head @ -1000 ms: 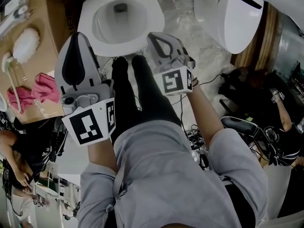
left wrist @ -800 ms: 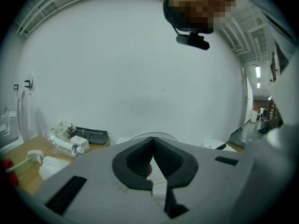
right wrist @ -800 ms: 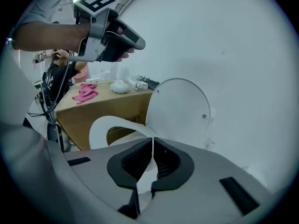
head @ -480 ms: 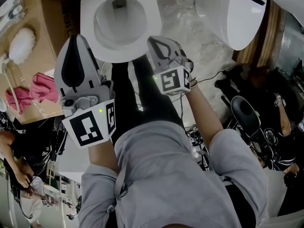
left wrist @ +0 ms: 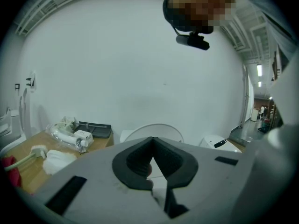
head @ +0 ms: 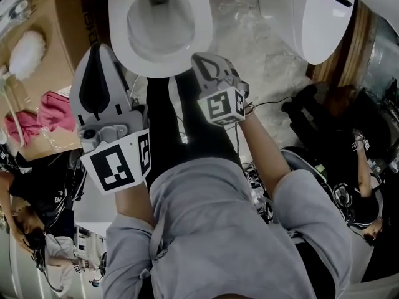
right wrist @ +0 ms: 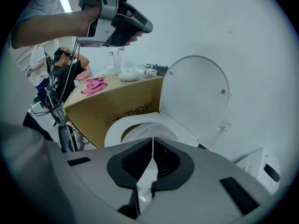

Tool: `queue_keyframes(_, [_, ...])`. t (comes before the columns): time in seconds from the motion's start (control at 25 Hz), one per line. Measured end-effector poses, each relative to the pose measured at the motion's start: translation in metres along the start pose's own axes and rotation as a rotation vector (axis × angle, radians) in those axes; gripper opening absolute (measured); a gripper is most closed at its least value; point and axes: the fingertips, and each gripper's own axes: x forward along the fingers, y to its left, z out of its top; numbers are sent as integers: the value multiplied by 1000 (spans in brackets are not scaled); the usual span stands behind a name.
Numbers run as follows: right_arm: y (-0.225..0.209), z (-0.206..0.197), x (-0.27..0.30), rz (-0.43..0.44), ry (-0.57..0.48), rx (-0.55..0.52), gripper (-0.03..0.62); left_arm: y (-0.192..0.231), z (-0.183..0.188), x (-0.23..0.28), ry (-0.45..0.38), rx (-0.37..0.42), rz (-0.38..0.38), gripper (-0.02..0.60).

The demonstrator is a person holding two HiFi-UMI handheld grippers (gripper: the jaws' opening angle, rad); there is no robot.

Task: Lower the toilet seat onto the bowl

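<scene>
Toilet seat (head: 156,66): in the head view it lies flat on the bowl (head: 159,27) and has drifted toward the top edge as you back away. Left gripper view: left tongs (left wrist: 152,143) pressed together, empty. Right gripper view: right tongs (right wrist: 153,143) likewise, with the lid (right wrist: 196,94) upright. The lowering looks finished.

The toilet bowl (head: 159,27) is set ahead of the person's legs (head: 177,123), with the toilet seat (right wrist: 196,94) stood upright behind it. A cardboard box (head: 59,42) is placed just left of the bowl, a cloth (head: 55,112) laid on it; a second toilet (head: 308,17) is seen apart on the right
</scene>
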Motion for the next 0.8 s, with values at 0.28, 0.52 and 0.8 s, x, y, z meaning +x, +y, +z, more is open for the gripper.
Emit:
queue_keyframes(0.28, [-22, 42, -16, -78, -97, 62, 2, 5, 17, -5, -22, 10, -2, 2])
queue_keyframes(0.52, [-44, 96, -45, -129, -218, 107, 0, 6, 46, -11, -63, 19, -2, 2])
queue_keyframes(0.8, [-57, 156, -85, -168, -331, 140, 0, 5, 80, -23, -111, 19, -10, 2])
